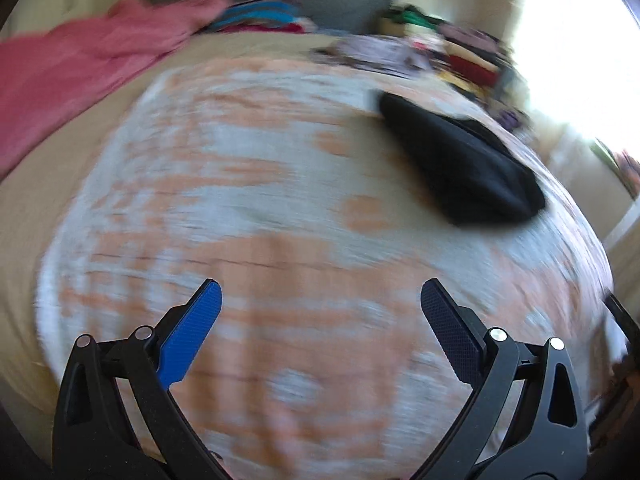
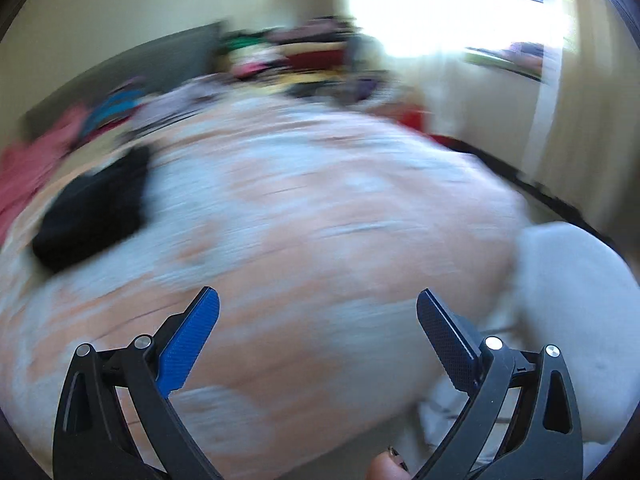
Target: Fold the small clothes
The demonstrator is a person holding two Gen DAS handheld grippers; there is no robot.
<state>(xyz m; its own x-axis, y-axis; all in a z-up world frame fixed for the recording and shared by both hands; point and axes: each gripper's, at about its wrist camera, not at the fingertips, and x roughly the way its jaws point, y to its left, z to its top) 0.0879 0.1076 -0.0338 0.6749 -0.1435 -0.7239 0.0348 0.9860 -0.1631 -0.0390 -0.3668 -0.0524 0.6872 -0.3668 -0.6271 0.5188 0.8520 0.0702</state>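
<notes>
Both views are motion-blurred. A folded black garment [image 1: 464,160] lies on an orange-and-white patterned spread [image 1: 256,208] covering the bed; in the right wrist view it [image 2: 92,212] sits at the left on the same spread [image 2: 312,216]. My left gripper [image 1: 320,300] is open and empty above the spread, well short of the black garment. My right gripper [image 2: 318,308] is open and empty above the spread, to the right of the garment.
A pink cloth [image 1: 72,68] lies at the far left of the bed. A heap of mixed colourful clothes [image 1: 452,52] lies at the far side, also in the right wrist view [image 2: 288,60]. A bright window [image 2: 452,4] is at right. A white-clad leg [image 2: 568,320] stands beside the bed.
</notes>
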